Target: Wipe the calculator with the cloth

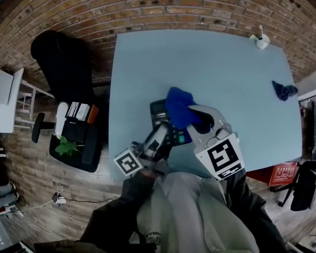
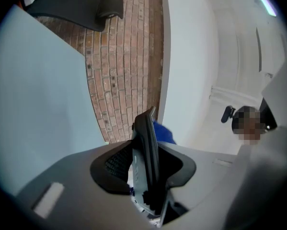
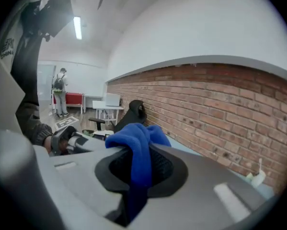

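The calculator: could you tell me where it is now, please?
In the head view the calculator sits just below centre, clamped in the left gripper over the table's near side, with the blue cloth at its right edge.

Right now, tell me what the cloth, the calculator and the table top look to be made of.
The cloth: soft blue fabric, probably microfibre or fleece; matte, fuzzy, folding limply.
The calculator: probably hard plastic, dark with a slight sheen; a thin rigid slab with sharp edges.
The table top: smooth, pale blue, matte, perhaps laminate; the look leaves it open.
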Demonstrator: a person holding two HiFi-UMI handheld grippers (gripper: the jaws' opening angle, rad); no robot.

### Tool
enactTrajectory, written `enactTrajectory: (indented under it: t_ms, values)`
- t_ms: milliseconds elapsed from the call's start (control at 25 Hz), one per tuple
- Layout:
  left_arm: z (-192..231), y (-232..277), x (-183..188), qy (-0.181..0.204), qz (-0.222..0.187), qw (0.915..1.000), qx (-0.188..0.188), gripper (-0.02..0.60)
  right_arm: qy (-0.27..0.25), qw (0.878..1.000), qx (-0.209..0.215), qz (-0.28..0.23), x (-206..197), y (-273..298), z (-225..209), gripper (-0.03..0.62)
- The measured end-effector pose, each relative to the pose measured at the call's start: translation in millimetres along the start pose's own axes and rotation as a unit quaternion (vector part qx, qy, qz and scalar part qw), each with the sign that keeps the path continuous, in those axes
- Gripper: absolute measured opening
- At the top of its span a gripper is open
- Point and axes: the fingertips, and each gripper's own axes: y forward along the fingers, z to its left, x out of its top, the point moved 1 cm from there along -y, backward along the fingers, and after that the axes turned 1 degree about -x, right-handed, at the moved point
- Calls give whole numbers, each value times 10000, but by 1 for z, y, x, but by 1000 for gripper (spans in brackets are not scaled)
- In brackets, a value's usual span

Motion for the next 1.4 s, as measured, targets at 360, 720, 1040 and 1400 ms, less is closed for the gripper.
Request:
enactTrajectory:
  t_ms: [360,720,1040,1400]
  values:
    - [3,-6,-8,453,256,9982,288,104,-619,9976,212,210,5,12,7,40]
    - [-7,-6,-21,526,681,9959,-266,97,439,9965,708,52,-7,-6,-44,38]
    - [-4,-3,-33,584,940,9938,-135,95,510,9640,2604,-180,31,21,6,38]
    - [-13,-14,-14,516,737,9940,-616,95,2149,9196,3270,-342,-9,-20,-27,40]
